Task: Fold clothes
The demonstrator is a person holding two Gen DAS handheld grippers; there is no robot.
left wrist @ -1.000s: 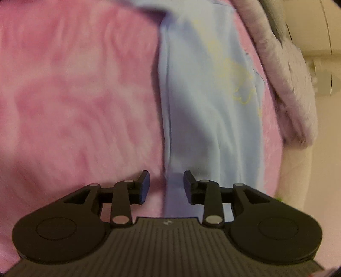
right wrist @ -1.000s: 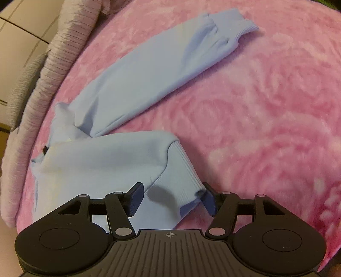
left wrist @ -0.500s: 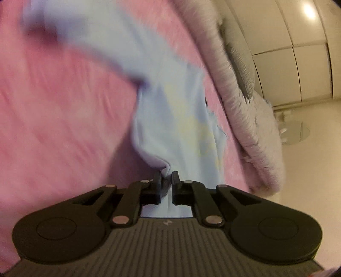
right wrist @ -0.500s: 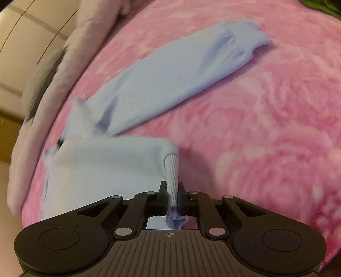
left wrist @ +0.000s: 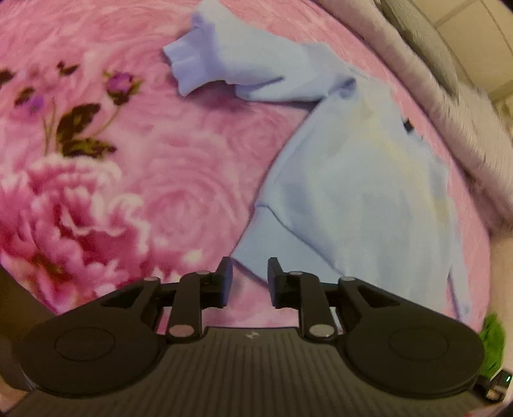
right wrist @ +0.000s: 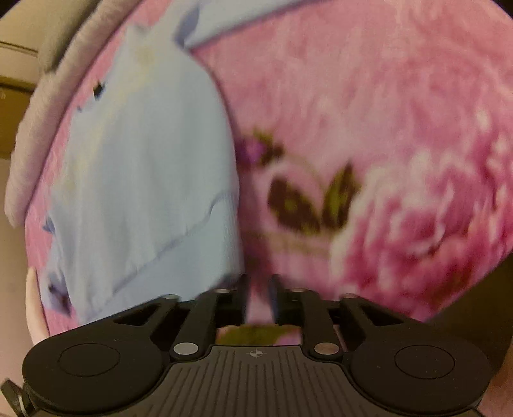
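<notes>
A light blue sweatshirt lies on a pink floral blanket, its body doubled over with the ribbed hem on top. One sleeve runs up and left to its cuff. My left gripper is open just short of the hem's near corner, with nothing between its fingers. In the blurred right wrist view the sweatshirt fills the left side. My right gripper stands beside its right edge, over bare blanket, open by a narrow gap and holding nothing.
A grey-lilac plush throw borders the blanket beyond the sweatshirt and also shows as a plush throw at the left edge. Something green sits at the lower right. Pale cabinet doors stand behind.
Half a second ago both grippers were shut on the sweatshirt's hem. Both have since opened, let it go and drawn back; the hem now lies flat on the garment.
</notes>
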